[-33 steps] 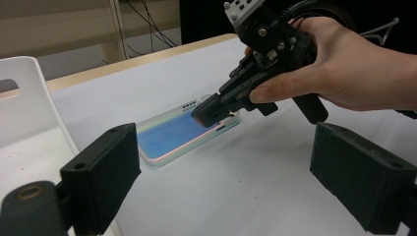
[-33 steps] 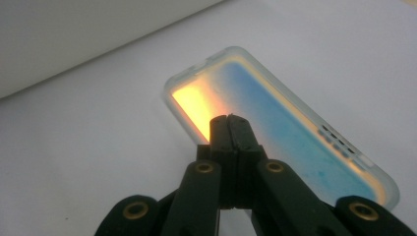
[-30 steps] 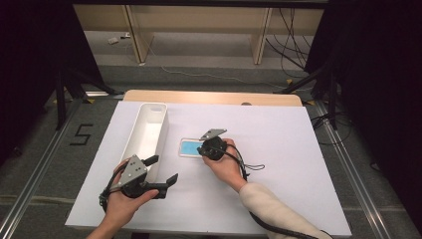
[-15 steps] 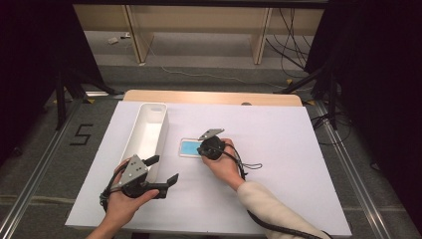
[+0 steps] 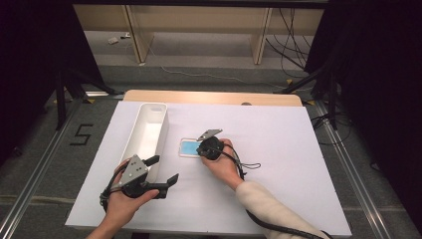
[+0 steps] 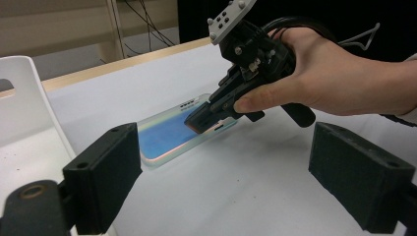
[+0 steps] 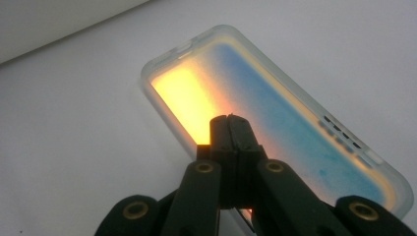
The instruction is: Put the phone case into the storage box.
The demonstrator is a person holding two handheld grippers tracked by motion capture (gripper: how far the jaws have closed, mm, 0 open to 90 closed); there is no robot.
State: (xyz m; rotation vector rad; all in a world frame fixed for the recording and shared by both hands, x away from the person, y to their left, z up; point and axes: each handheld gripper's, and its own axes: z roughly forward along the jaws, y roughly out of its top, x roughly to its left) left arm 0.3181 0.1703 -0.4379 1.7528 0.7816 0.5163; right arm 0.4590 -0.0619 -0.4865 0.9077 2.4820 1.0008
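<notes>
1. The right gripper (image 7: 230, 123) rises from 6 o'clock, jaws pressed together, tips over the phone case (image 7: 295, 118).
2. The case lies flat on the white table (image 7: 74, 147), running from 11 toward 4 o'clock.
3. It glows orange near 10 o'clock and blue elsewhere.

Table (image 5: 298, 164): white top, wooden far edge.
Tray (image 5: 142, 144): on it, left.
Phone case (image 5: 189, 148): flat, just beside tray.
</notes>
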